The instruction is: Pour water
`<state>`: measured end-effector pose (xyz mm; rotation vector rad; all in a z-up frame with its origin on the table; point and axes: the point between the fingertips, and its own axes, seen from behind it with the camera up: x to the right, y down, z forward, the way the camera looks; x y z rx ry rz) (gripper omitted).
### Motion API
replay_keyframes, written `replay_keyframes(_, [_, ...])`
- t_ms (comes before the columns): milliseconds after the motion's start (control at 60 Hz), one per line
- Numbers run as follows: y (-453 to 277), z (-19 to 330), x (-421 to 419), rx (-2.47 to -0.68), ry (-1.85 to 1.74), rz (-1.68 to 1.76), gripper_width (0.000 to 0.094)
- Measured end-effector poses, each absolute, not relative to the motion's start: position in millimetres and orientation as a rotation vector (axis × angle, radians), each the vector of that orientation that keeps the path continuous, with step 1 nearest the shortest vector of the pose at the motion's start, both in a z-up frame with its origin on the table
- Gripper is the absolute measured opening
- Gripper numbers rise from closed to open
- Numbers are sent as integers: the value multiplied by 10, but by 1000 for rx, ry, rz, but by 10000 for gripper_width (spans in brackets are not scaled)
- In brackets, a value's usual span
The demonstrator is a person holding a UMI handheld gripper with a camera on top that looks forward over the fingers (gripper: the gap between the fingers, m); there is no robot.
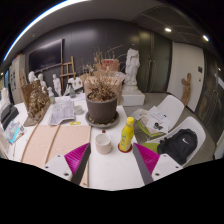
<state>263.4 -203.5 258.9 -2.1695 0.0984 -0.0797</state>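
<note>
We held the gripper (112, 160) spread and empty, the yellow bottle (127, 134) just ahead by the white cup (103, 143) mid-desk (115, 172); a skewed approach could topple it.

No readable text, labels or numbers anywhere; papers on table illegible.
</note>
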Motion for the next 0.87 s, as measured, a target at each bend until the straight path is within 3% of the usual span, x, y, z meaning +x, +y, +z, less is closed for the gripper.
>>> replay_keyframes(167, [-2624,2874,1923,-2173,73,-80,861])
replay_keyframes(433, [-3252,2907,948,-2198,50,-43,860])
replay_keyframes(867, [-3379,2901,626,-2182,19,-110,858])
